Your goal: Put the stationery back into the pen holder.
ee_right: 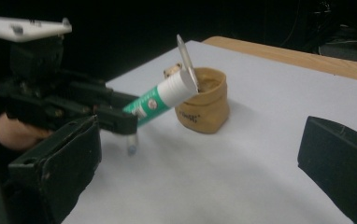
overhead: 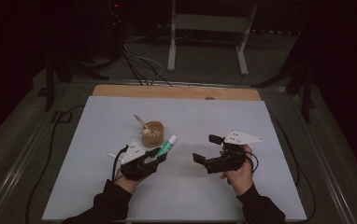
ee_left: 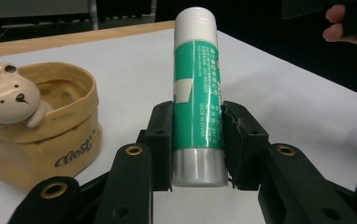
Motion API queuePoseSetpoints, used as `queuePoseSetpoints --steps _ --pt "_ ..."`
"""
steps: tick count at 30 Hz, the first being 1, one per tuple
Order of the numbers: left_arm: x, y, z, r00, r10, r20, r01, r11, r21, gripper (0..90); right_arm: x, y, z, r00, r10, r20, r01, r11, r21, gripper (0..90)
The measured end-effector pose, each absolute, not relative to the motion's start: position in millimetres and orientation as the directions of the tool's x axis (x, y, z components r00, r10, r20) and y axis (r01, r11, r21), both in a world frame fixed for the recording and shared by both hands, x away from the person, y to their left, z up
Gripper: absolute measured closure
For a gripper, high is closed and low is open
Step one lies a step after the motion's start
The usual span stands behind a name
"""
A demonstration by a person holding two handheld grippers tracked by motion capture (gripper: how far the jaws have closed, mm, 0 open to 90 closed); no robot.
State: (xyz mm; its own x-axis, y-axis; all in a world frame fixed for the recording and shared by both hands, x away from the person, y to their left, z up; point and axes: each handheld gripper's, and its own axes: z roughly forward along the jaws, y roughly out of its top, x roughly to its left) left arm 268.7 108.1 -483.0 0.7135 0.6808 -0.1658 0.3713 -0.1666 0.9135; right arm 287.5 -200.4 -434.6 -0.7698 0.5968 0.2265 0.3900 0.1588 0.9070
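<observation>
You had the left gripper [overhead: 157, 157] clamped on the green glue stick [ee_left: 198, 93], left of frame centre beside the bear pot [overhead: 152, 134], while the right gripper [overhead: 205, 149] stood wide and empty; tipping it cap-first over the rim would have suited.

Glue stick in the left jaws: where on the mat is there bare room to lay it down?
The white mat lies bare between the left gripper and right gripper, along the near edge, and on the whole far strip by the wooden edge. It is crowded beside the bear pot, close to the glue stick.
</observation>
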Motion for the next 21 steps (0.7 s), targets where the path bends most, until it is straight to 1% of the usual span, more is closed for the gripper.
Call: queuePoseSetpoints --steps 9,12,17,18,21 --pt "267 105 -480 0.714 0.681 -0.163 0.357 -0.154 0.921 66.7 291 -193 -431 -0.750 0.618 0.237 0.397 0.134 0.908 0.0" --pt "266 104 -481 0.713 0.685 -0.150 0.348 -0.160 0.924 66.7 294 -189 -431 -0.729 0.628 0.273 0.426 0.104 0.899 0.0" --pt "266 104 -481 0.711 0.687 -0.149 0.347 -0.159 0.924 66.8 297 -186 -432 -0.714 0.630 0.307 0.458 0.088 0.884 0.0" --pt "266 103 -480 0.713 0.685 -0.150 0.345 -0.157 0.926 66.7 298 -183 -433 -0.705 0.625 0.335 0.483 0.079 0.872 0.0" --pt "265 102 -480 0.718 0.681 -0.144 0.341 -0.164 0.926 66.7 299 -182 -434 -0.697 0.620 0.361 0.502 0.063 0.862 0.0"
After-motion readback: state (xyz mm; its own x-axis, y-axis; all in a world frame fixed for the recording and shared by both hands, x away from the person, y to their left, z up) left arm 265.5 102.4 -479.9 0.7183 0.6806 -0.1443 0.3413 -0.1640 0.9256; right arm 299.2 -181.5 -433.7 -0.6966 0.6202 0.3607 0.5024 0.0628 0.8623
